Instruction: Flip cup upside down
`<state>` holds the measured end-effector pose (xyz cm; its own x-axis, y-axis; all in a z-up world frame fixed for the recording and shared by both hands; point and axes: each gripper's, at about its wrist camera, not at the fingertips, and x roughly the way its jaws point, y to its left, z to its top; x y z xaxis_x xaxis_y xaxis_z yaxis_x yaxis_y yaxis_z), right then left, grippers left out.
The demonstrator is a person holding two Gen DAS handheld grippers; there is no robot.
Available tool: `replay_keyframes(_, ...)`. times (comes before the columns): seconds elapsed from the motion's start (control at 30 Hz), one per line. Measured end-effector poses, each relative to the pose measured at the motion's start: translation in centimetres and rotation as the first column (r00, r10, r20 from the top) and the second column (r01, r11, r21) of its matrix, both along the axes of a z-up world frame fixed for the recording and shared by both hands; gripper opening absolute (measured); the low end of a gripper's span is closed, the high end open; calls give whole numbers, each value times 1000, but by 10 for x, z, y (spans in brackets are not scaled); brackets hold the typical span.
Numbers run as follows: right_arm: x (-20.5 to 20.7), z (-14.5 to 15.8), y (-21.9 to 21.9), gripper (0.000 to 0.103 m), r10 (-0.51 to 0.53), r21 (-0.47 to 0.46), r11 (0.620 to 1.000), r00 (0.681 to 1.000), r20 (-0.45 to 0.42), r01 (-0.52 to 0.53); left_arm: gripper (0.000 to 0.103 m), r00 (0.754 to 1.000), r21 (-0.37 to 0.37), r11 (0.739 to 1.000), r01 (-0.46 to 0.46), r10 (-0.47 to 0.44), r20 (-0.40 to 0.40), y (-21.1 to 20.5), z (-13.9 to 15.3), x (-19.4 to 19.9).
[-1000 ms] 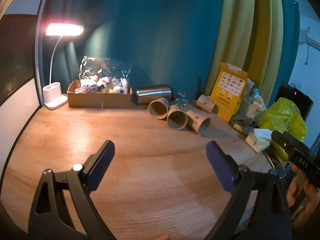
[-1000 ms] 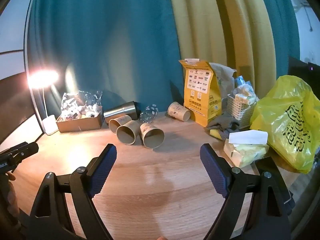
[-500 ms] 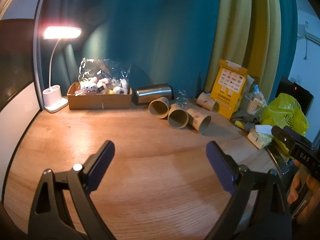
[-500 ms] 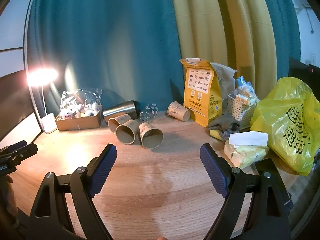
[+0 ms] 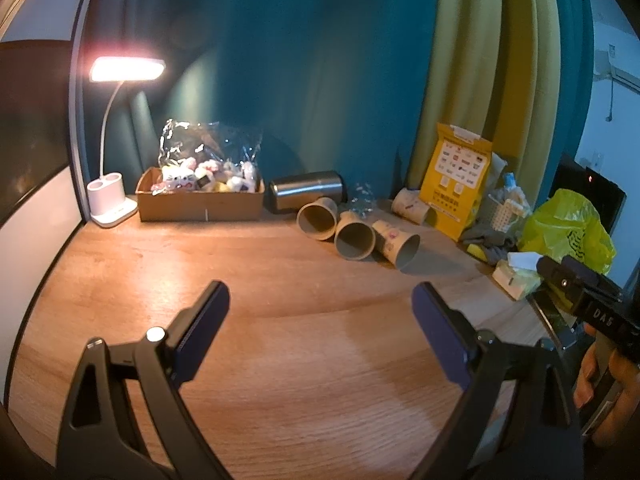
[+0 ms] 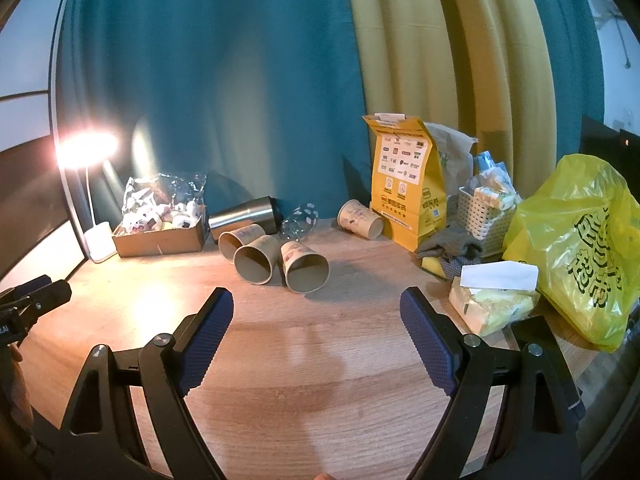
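Observation:
Three paper cups lie on their sides in a row at the back of the wooden table, mouths toward me: the left cup (image 6: 236, 239), the middle cup (image 6: 256, 263) and the right cup (image 6: 304, 268). They also show in the left wrist view (image 5: 356, 236). Another paper cup (image 6: 360, 219) lies by the yellow bag. A steel tumbler (image 6: 246, 216) lies on its side behind them. My left gripper (image 5: 320, 312) and my right gripper (image 6: 316, 316) are both open and empty, well short of the cups.
A cardboard box of small toys (image 6: 160, 232) and a lit desk lamp (image 6: 86, 152) stand at the back left. A yellow paper bag (image 6: 404, 184), a white basket (image 6: 484, 216), a tissue pack (image 6: 492, 300) and a yellow plastic bag (image 6: 580, 248) crowd the right side.
Both grippers stay open. The views have drifted slightly, and the cups sit a little lower and nearer in the right wrist view.

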<state>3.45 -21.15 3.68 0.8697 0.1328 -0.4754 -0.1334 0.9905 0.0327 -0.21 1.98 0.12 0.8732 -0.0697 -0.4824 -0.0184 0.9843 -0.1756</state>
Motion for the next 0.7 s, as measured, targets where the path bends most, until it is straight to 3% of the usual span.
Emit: replay_keyframes(0.7,-3,1,2,88,13,-13,1000,1000,-5,-13,94,1000,-15,1000,-9,9,10,7,5,-3)
